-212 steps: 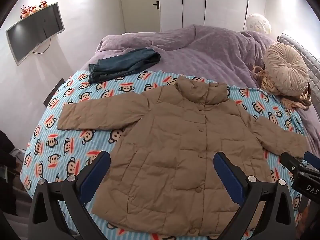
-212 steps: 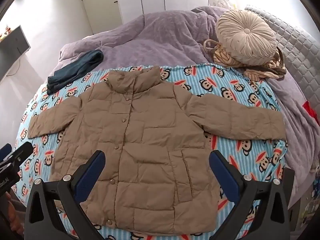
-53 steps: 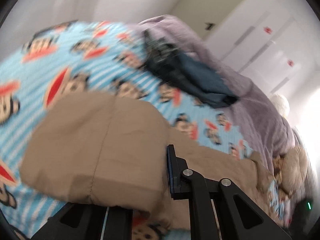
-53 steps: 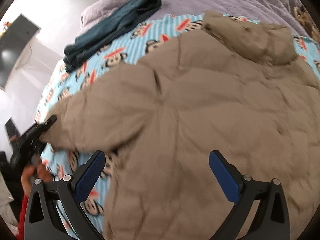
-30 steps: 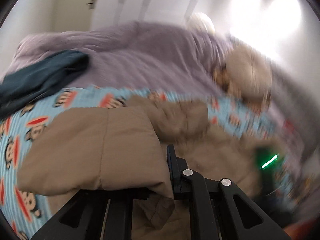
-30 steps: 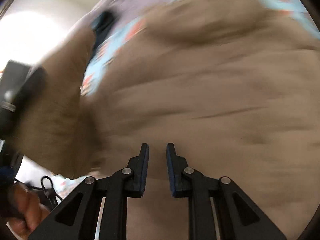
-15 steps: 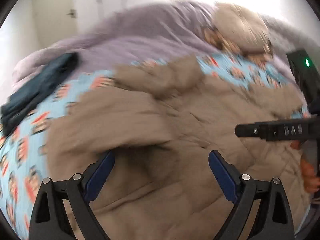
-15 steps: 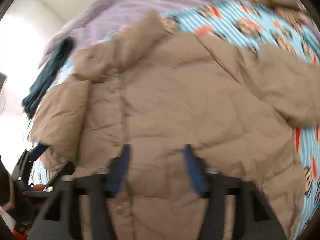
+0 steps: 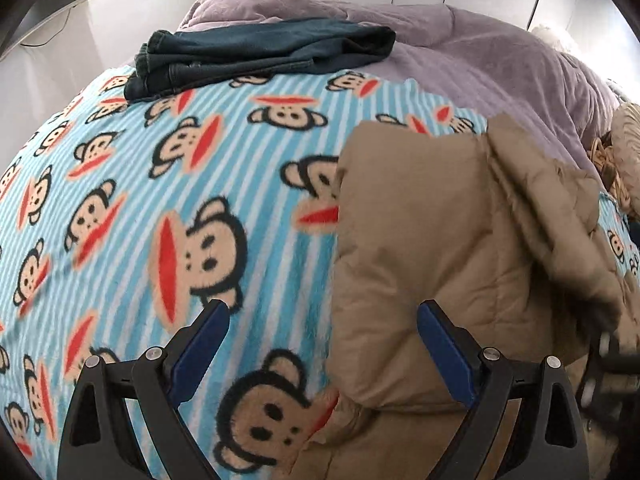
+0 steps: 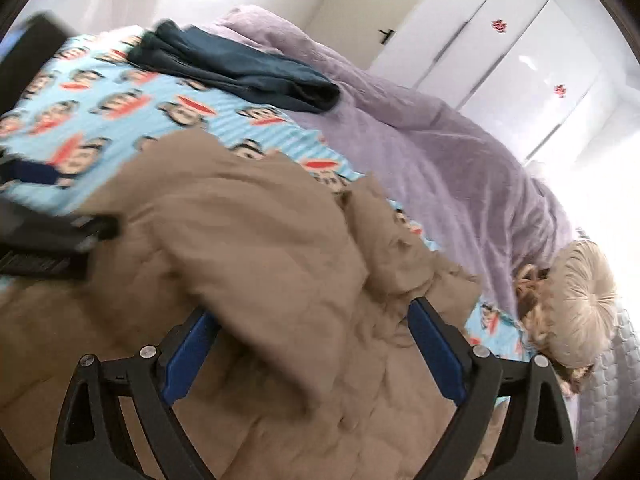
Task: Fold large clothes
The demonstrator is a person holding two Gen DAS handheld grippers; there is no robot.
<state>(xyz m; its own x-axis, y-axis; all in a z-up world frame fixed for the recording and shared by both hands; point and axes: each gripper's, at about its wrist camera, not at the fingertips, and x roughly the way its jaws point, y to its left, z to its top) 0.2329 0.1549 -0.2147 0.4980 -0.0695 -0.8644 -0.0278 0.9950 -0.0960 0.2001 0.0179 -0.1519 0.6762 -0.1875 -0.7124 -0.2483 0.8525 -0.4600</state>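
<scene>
Left of the tan jacket (image 9: pixel 460 248) the monkey blanket (image 9: pixel 160 200) lies bare; folded jeans (image 9: pixel 256 52) block beyond it.

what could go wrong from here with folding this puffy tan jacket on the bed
1. The folded-in sleeve lies puffed up on the tan jacket; with both the left gripper and right gripper open and holding nothing, it may spring back.
2. The collar looks bunched, so the next fold could come out lumpy.
3. The dark jeans lie nearby on the monkey blanket, so a swung sleeve might snag them.
</scene>
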